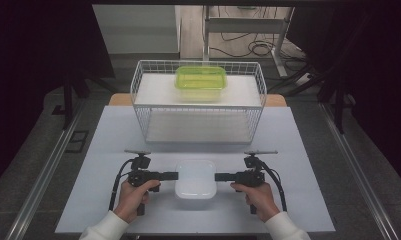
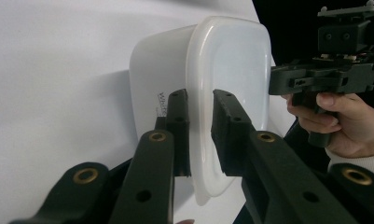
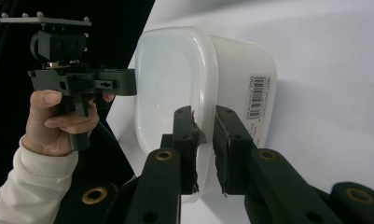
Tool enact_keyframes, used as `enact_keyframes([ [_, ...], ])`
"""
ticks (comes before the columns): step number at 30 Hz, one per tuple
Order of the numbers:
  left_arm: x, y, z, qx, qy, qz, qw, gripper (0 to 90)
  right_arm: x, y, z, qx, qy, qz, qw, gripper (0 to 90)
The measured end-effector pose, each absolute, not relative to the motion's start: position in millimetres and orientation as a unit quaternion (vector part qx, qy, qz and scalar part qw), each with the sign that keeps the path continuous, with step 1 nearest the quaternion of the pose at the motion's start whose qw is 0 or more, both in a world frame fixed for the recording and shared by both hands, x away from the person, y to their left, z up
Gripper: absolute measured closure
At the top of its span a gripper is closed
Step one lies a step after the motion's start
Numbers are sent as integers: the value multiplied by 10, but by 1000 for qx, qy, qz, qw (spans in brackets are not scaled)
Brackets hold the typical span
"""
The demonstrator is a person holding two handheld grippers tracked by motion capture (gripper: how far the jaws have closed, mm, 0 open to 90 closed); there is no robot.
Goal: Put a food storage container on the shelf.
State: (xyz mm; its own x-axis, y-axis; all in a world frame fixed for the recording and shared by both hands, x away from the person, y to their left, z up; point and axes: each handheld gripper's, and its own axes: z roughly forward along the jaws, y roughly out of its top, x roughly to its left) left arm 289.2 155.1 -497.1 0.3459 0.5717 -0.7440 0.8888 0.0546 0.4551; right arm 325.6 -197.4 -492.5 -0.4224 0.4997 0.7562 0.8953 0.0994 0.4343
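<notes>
- A white lidded container (image 1: 196, 179) sits at the lower centre of the high view, on the pale bench (image 1: 103, 150), between the two hand-held tongs.
- The left tongs (image 1: 176, 175) come in from the left of the container in the high view, with their tips at its left rim; a hand (image 1: 133, 196) in a white sleeve holds the grip.
- In the left gripper view, the left tongs (image 2: 201, 130) have their two black jaws standing either side of the container's protruding rim (image 2: 204, 140), with a narrow gap between them; they look closed onto that rim.
- The right tongs (image 1: 216, 176) meet the container's right rim in the high view, held by the other hand (image 1: 260, 196).
- In the right gripper view, the right tongs (image 3: 204, 140) likewise straddle the rim, jaws nearly together, pinching the lid edge.
- That same view shows a barcode label (image 3: 258, 95) on the container's side wall, at centre right of the frame.
- A white wire basket (image 1: 143, 80) stands at the upper centre of the high view, well apart from the white container.
- A green translucent box (image 1: 200, 83) rests on the upper shelf inside the basket, towards the top centre.
</notes>
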Motion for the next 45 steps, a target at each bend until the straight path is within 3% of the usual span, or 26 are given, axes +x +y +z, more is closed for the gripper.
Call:
enact_keyframes([
  [29, 2817, 1491, -4707, 693, 506, -114, 501, 796, 3168, -1985, -4584, -436, -746, -486, 131, 800],
  [45, 2814, 1500, -4551, 696, 494, -100, 511, 796, 3152, -1975, -4407, -417, -753, -497, 110, 799],
])
